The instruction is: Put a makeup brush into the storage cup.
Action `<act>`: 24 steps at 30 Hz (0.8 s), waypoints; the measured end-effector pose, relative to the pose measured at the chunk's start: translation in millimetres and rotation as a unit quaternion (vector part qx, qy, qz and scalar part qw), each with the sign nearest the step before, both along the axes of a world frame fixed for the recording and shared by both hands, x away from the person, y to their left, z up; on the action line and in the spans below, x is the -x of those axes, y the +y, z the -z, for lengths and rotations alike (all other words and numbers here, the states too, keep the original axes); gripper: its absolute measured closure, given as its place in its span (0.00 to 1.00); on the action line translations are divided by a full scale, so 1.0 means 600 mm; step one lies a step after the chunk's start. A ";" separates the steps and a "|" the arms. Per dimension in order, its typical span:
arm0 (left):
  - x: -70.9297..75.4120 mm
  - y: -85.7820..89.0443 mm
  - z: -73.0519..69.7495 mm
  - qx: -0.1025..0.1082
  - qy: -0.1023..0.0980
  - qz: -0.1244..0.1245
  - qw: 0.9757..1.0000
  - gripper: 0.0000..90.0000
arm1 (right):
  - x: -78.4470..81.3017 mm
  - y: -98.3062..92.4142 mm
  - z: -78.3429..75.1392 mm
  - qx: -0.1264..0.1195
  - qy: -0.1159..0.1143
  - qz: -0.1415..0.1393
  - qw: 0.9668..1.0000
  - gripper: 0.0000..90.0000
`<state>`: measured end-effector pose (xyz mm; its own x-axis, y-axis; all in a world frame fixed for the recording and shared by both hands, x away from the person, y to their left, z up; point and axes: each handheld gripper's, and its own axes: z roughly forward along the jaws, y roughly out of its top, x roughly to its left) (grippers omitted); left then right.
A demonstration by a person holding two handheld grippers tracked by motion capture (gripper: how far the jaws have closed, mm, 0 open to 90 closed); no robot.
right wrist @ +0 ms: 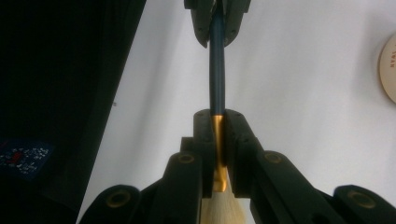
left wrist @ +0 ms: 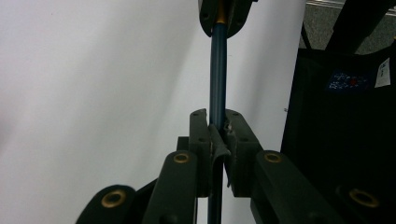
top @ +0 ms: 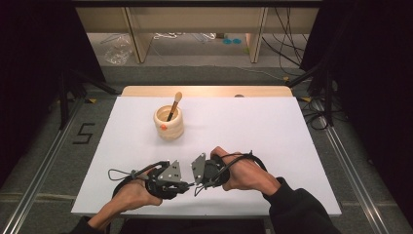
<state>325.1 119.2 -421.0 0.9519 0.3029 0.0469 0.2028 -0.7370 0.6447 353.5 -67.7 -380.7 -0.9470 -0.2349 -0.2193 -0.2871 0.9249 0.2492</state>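
Near the front edge of the white tabletop (top: 272, 131), both grippers met nose to nose, holding one brush (left wrist: 218, 79) between them. From the left gripper view, the left gripper (left wrist: 217, 122) had its fingers closed on the dark blue handle, which ran straight ahead from them to the other gripper's fingers at the top of that view. From the right gripper view, the right gripper (right wrist: 218, 122) had its fingers clamped on the gold ferrule, with the pale bristle tuft showing just below them and the blue handle running on to the left gripper's fingers at the top. From the high view, the left gripper (top: 187, 185) and the right gripper (top: 197, 184) lay almost level just above the tabletop, each in a hand, their grey plates tilted toward each other and the cables looping back over the wrists; the brush itself was too small to make out there. Farther back, left of the centre, stood a pale ribbed pot (top: 169, 123) with a second brush (top: 174, 105) leaning in it, bristles up. Beyond that, a strip of bare wood (top: 204, 90) edged the tabletop.
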 end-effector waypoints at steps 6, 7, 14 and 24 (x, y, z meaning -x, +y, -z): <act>-0.002 -0.001 0.002 -0.006 0.001 -0.002 1.000 0.92 | -0.002 0.005 0.001 -0.008 -0.016 -0.018 1.000 0.94; -0.003 -0.001 0.001 -0.014 -0.001 0.004 1.000 0.92 | -0.002 0.005 0.001 -0.008 -0.019 -0.017 1.000 0.94; -0.004 -0.002 0.001 -0.013 -0.001 0.004 1.000 0.92 | 0.004 0.006 -0.001 0.011 -0.022 -0.002 1.000 0.94; -0.004 -0.011 0.007 -0.003 0.001 -0.007 1.000 0.91 | 0.005 0.012 0.002 0.009 -0.022 -0.014 1.000 0.94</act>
<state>327.7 112.6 -425.3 0.9474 0.3168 0.0466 0.2153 -0.7378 0.6398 350.6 -60.4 -382.2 -0.9292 -0.2656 -0.2570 -0.3237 0.9204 0.2191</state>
